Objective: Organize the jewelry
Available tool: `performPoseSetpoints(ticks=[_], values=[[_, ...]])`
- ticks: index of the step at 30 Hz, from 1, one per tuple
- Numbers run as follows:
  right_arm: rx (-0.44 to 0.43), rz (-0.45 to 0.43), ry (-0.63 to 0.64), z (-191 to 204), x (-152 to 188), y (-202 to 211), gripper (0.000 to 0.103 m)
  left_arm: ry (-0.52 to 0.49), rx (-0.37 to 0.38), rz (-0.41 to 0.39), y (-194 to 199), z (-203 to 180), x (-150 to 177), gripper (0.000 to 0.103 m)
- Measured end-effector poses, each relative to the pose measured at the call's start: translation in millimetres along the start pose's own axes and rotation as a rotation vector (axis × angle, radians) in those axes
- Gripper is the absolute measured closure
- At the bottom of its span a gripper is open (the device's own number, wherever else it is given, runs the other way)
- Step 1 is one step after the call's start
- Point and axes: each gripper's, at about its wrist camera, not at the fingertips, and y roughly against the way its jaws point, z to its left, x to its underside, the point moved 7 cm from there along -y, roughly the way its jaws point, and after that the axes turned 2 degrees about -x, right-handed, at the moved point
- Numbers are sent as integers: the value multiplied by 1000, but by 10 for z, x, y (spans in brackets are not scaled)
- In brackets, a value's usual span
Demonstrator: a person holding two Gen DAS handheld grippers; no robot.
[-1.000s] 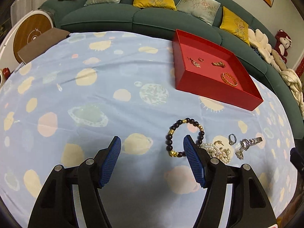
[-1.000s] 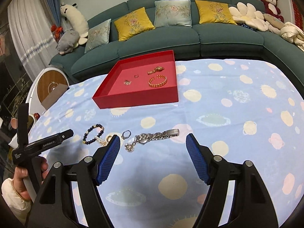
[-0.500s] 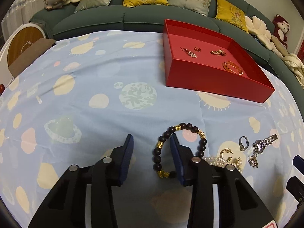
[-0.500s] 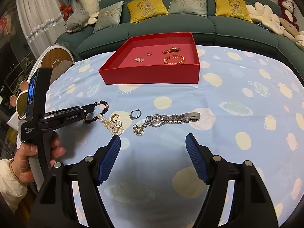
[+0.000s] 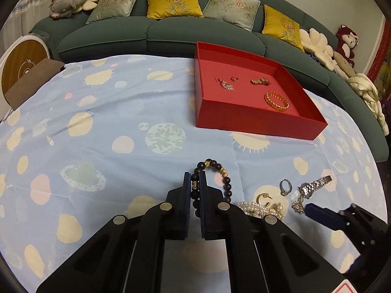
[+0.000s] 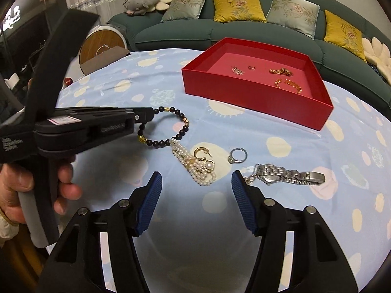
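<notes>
My left gripper (image 5: 195,178) is shut on the near-left side of a dark bead bracelet (image 5: 227,183) with gold beads, which lies on the blue cloth. The right wrist view shows that same grip from the side on the bracelet (image 6: 182,131). My right gripper (image 6: 196,178) hovers low over a pearl strand (image 6: 195,171). Its jaws are closing, and the pearls lie between the tips without the pads touching them. A gold hoop earring (image 6: 201,153), a silver ring (image 6: 238,155) and a silver watch (image 6: 281,173) lie beside the pearls. The red tray (image 5: 244,119) behind them holds a gold bangle (image 5: 276,100) and small gold pieces.
A green sofa (image 5: 171,34) with cushions curves behind the table. A round wood-faced object (image 5: 22,66) and a brown box (image 5: 31,83) stand at the far left edge. A hand (image 6: 14,195) holds the left gripper's handle. Bare cloth stretches left of the tray.
The left jaws have gone from wide open to shut on the bead bracelet. The right gripper has moved left and down to the pearl strand, and its jaws have narrowed.
</notes>
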Motion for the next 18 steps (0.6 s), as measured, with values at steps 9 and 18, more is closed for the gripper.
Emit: performPoseSetpoints(ticks=[9,18], values=[[-20,24,31,131,-154,-283,65,6,25,-56,378,236,-39,103],[27,59,42,93,-146,-459,83,26,17,-49,406,422,-5,103]])
